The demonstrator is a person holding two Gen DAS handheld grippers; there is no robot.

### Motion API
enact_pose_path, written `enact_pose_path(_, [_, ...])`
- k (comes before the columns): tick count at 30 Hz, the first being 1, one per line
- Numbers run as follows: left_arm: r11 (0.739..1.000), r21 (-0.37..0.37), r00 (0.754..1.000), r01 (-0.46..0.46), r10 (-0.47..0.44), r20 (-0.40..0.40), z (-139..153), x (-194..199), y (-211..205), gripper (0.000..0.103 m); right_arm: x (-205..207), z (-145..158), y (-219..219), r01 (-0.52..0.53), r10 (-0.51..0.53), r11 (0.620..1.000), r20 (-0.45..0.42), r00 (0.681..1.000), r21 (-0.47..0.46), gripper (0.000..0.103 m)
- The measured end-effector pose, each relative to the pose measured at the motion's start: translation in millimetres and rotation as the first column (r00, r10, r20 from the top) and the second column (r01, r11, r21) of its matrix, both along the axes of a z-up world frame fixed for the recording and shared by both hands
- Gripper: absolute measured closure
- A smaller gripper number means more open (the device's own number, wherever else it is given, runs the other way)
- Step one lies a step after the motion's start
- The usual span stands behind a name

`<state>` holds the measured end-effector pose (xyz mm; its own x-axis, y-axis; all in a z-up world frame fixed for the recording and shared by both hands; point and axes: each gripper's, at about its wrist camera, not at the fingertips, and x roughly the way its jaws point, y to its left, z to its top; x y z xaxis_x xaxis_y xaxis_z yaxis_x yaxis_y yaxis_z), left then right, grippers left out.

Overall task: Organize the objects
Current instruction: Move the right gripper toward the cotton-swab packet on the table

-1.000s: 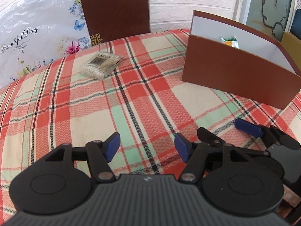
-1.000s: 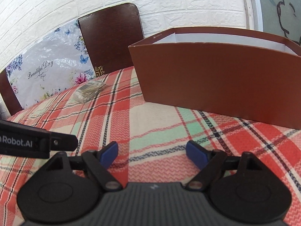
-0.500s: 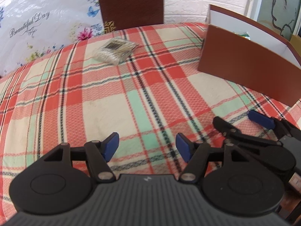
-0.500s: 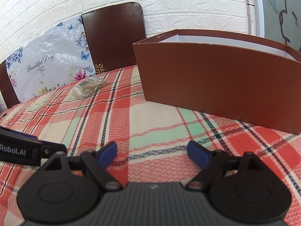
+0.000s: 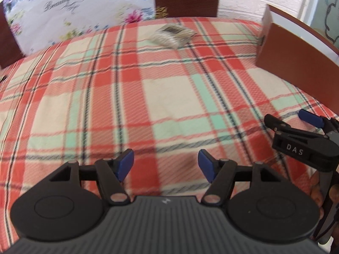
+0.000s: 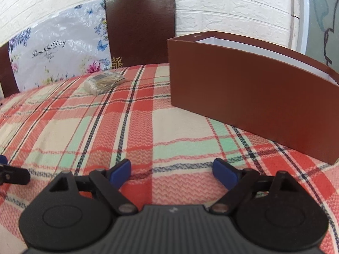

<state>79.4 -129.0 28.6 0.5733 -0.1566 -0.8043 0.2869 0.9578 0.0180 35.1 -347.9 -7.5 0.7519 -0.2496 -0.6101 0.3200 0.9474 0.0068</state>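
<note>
Plaid cloth covers the counter (image 5: 169,97); beyond the box's (image 6: 243,97) left end lies the packet (image 5: 172,34); left gripper (image 5: 166,167) is released and empty; right gripper (image 6: 172,172), just widened, holds nothing; the packet should be straddled squarely before closing.

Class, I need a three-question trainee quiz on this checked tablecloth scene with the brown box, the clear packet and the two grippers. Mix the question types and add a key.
1. True or false: the clear packet lies inside the brown box.
2. Multiple choice: what is between the pads of the left gripper? A) the packet B) nothing C) a corner of the box
3. Fill in: in the right wrist view, the packet lies on the tablecloth to the ____ of the box.

Key
1. False: it lies on the cloth, apart from the box.
2. B
3. Left

The right gripper is open and empty too; its jaws have just been opening.
</note>
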Motion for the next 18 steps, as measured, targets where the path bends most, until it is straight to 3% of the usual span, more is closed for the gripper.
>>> enact_pose_path(8, [0.995, -0.01, 0.991, -0.101, 0.1, -0.087, -8.0, -5.9, 45.4, 0.034, 6.1, 0.7, 47.7, -0.133, 0.132, 0.991, -0.038, 0.991, -0.024, 0.016])
enact_pose_path(18, [0.989, -0.011, 0.982, -0.148, 0.146, -0.118, -9.3, -16.0, 71.7, 0.031, 10.5, 2.0, 98.8, -0.266, 0.264, 0.964, -0.049, 0.963, -0.016, 0.016])
